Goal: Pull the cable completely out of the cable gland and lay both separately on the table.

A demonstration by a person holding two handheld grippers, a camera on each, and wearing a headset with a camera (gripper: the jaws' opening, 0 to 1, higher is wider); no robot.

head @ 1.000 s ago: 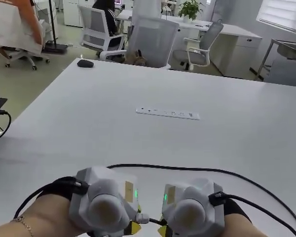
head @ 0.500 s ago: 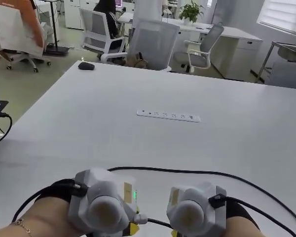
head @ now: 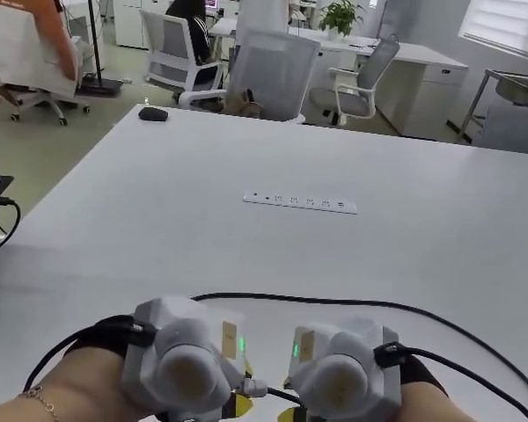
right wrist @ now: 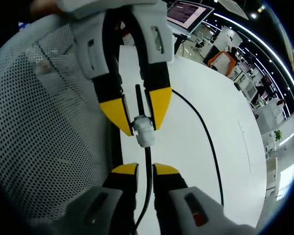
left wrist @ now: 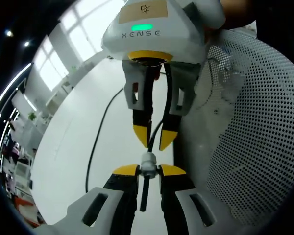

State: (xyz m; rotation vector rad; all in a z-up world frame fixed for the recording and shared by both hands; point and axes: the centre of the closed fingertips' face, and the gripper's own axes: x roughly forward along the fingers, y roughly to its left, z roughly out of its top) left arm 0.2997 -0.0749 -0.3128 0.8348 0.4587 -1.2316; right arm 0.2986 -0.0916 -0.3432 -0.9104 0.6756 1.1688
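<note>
Left tongs (left wrist: 148, 171): clenched on cable gland (right wrist: 143, 131)
Right tongs (right wrist: 146, 169): clenched on cable (head: 352, 304)
Risk: grip may be lost if the gland binds

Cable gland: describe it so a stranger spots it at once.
At the near edge of the white table, the left gripper and right gripper meet tip to tip. The cable gland is the small white fitting between them, the only pale piece on the black cable.
</note>
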